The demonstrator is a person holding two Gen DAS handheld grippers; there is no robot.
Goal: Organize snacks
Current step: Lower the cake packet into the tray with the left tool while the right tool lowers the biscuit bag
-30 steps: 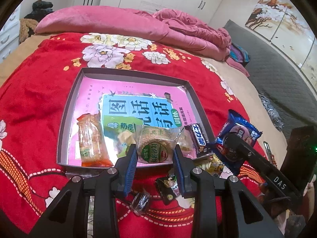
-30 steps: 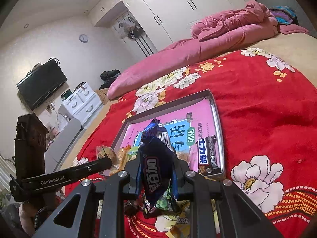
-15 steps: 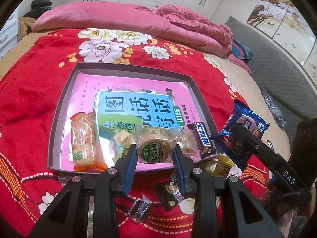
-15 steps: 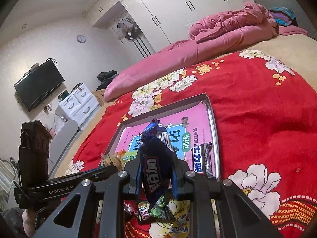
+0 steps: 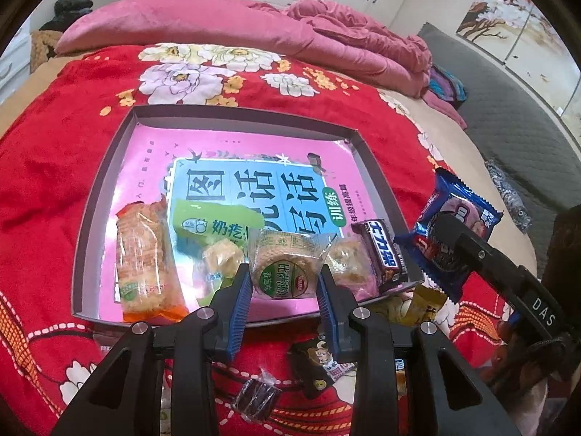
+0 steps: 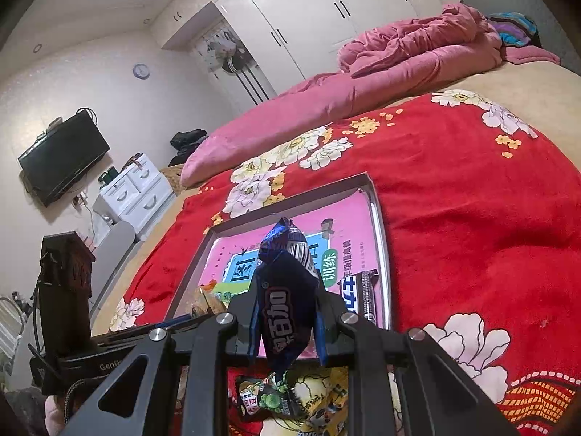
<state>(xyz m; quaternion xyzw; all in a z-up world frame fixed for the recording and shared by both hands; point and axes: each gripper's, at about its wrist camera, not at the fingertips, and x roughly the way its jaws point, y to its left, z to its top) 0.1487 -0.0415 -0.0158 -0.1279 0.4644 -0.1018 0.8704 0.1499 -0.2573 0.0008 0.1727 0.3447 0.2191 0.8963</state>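
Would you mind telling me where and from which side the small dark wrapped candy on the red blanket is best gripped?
Grip the dark candy across its blocky middle, coming from above with the jaws along its short width. It lies flat and alone on the red blanket, and its twisted wrapper ends look too thin and floppy to hold well.
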